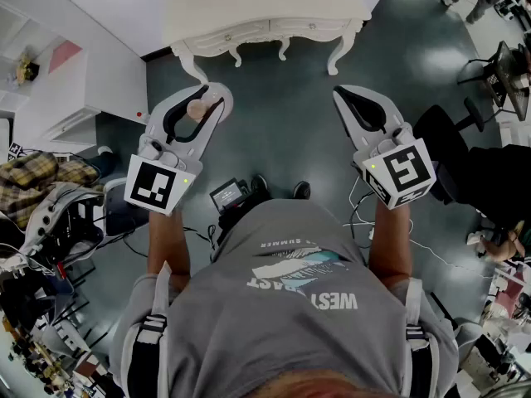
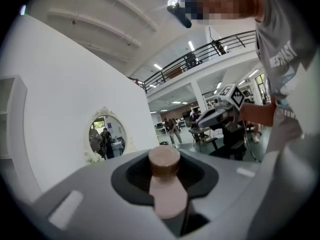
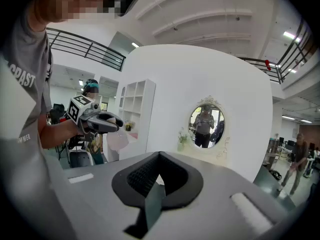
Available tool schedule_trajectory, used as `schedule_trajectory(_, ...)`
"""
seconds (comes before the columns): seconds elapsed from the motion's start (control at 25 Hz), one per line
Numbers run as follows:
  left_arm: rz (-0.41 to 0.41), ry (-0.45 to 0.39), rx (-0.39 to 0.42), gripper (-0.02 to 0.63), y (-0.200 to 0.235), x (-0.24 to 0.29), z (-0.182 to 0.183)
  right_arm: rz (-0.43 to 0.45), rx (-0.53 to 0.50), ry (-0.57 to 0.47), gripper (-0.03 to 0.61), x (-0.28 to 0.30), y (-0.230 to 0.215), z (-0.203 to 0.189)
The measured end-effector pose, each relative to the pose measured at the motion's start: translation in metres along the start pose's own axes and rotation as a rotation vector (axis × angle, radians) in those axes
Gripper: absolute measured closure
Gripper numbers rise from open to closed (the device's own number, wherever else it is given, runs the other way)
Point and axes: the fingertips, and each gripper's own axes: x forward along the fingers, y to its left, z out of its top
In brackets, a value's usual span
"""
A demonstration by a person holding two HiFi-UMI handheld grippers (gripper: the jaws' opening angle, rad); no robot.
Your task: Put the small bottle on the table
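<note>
We clamped the small pink bottle (image 1: pixel 197 109) in our left gripper (image 1: pixel 204 95); our right gripper (image 1: pixel 346 96) was closed, empty.

Even brightness, fisheye edges, blurred foreground

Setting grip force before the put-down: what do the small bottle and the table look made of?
The small bottle is likely matte pale-pink plastic: opaque, no glints, with a brownish cap. Frosted glass is possible. The table is probably painted wood with a cream-white satin finish, going by its carved curved legs and scalloped apron.
</note>
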Motion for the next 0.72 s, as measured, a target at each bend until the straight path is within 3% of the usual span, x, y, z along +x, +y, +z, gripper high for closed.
schedule_trajectory(0.72, -0.039, -0.072, -0.029, 0.502, 0.069, -0.006, -0.030, -0.044, -0.009, 0.010, 0.577, 0.067, 0.026, 0.026)
